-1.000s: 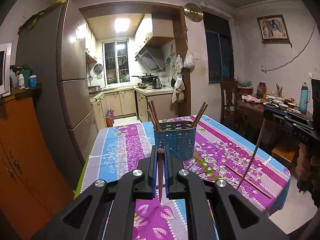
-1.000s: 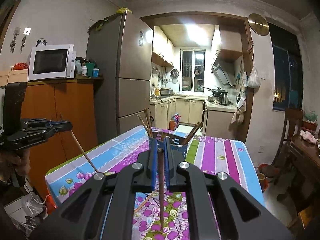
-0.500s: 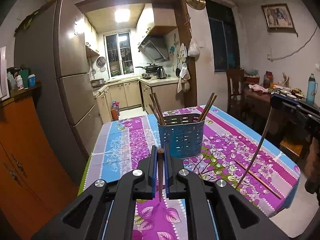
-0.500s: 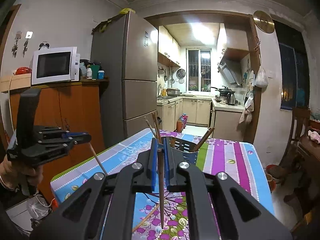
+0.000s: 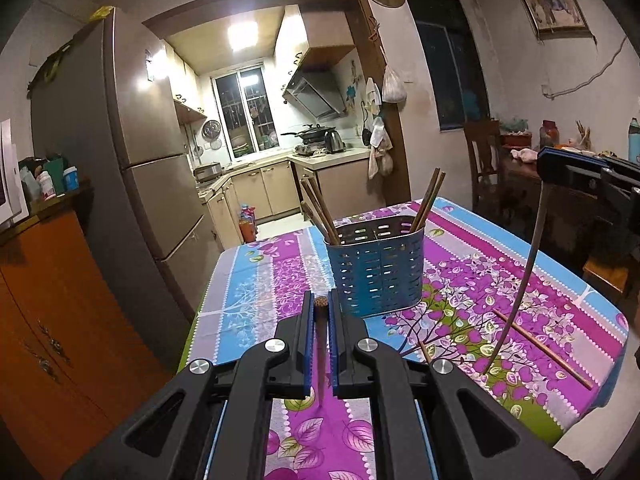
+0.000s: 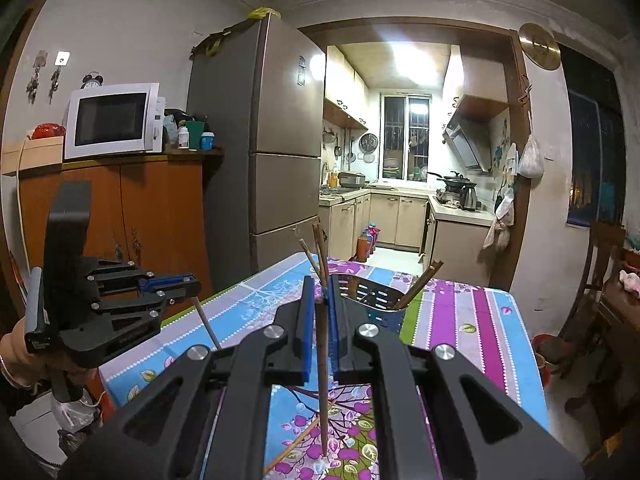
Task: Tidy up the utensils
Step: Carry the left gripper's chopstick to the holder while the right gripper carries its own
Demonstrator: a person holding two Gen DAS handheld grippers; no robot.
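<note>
Two black handheld grippers

Left gripper (image 5: 320,312) and right gripper (image 6: 319,300): matte black linkages, silver round screws, blue-edged finger pads; a thin bangle circles the wrist gripping the left handle.

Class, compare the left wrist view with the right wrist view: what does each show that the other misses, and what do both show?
Only the left wrist view shows the framed picture and a loose chopstick lying full length on the tablecloth. Only the right wrist view shows the microwave on the orange cabinet. Both show the blue utensil holder with chopsticks standing in it, the fridge, and each claw, left and right, shut on a chopstick.
</note>
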